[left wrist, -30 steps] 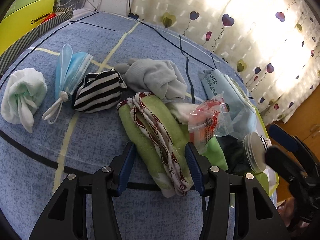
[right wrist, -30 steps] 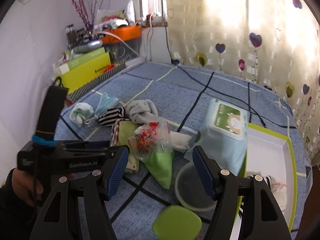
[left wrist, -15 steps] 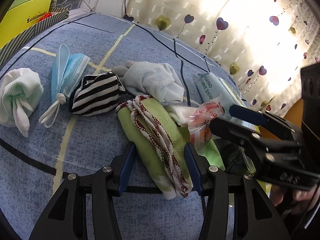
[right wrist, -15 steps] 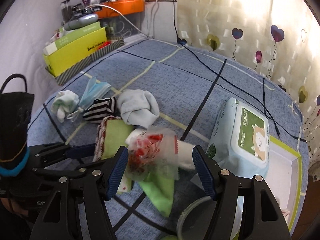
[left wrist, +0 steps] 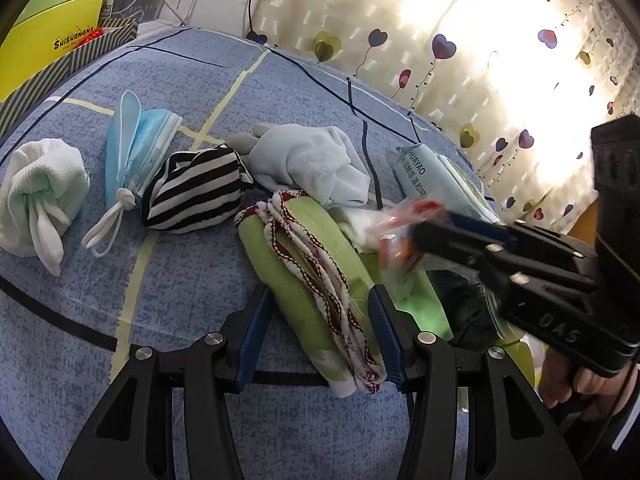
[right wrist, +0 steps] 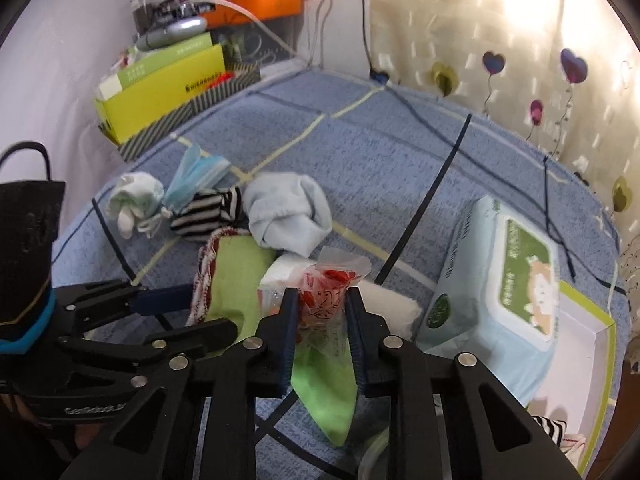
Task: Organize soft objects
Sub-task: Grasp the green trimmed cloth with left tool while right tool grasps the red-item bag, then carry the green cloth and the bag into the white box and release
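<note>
A pile of soft things lies on the blue bedspread [left wrist: 192, 288]. My left gripper [left wrist: 318, 320] is open, its fingers either side of a folded green cloth with red-and-white trim [left wrist: 316, 264]. My right gripper [right wrist: 322, 312] has closed on a clear plastic bag with red print [right wrist: 326, 292], which sits on a white tissue pack [right wrist: 288, 272] and a green cloth [right wrist: 324, 392]. The bag [left wrist: 404, 236] is blurred in the left wrist view. A striped sock [left wrist: 196, 196], grey sock [left wrist: 312, 164], blue face mask [left wrist: 136, 148] and white rolled sock [left wrist: 40, 188] lie behind.
A wet-wipe pack [right wrist: 500, 276] lies right of the pile, beside a white tray with a green rim [right wrist: 588, 368]. A clear round container [left wrist: 496, 316] sits under the right gripper. A yellow box [right wrist: 160, 92] in a striped tray stands at the far left.
My right gripper has moved forward over the pile and closed on the plastic bag. My left gripper has stayed open around the trimmed green cloth.
</note>
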Tool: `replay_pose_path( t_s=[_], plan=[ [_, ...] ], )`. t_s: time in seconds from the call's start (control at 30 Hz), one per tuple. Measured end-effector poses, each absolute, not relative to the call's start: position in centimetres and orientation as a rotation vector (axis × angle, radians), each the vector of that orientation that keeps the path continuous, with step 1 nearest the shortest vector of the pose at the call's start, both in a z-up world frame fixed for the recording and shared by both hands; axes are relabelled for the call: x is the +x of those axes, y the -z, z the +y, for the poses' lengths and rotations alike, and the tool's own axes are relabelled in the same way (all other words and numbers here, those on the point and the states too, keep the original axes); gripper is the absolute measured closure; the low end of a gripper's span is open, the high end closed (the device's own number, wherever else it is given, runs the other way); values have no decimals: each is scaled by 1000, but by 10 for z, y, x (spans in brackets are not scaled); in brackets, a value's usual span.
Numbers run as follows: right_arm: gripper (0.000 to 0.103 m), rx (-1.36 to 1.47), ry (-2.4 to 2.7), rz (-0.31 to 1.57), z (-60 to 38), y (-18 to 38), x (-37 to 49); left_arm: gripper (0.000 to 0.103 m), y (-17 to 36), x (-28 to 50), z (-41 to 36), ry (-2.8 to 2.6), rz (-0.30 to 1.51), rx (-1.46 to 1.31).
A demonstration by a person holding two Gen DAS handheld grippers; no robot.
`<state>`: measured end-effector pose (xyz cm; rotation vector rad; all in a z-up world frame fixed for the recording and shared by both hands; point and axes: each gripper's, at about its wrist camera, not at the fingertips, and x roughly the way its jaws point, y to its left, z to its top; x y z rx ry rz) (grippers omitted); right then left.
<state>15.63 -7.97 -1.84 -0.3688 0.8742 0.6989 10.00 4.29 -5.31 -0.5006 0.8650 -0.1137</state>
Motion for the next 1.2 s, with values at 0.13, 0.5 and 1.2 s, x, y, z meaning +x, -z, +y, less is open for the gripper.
replay_pose_path(
  t_s=[0.13, 0.5, 1.2],
  plan=[
    [84, -317, -690, 834, -92, 9, 153, 54, 52, 102, 38, 107, 874, -480],
    [84, -244, -698, 739, -116, -15, 127, 83, 39, 88, 35, 45, 841, -430],
    [84, -125, -613, 603, -182, -50, 77, 83, -38, 52, -17, 121, 666, -269]
  ],
)
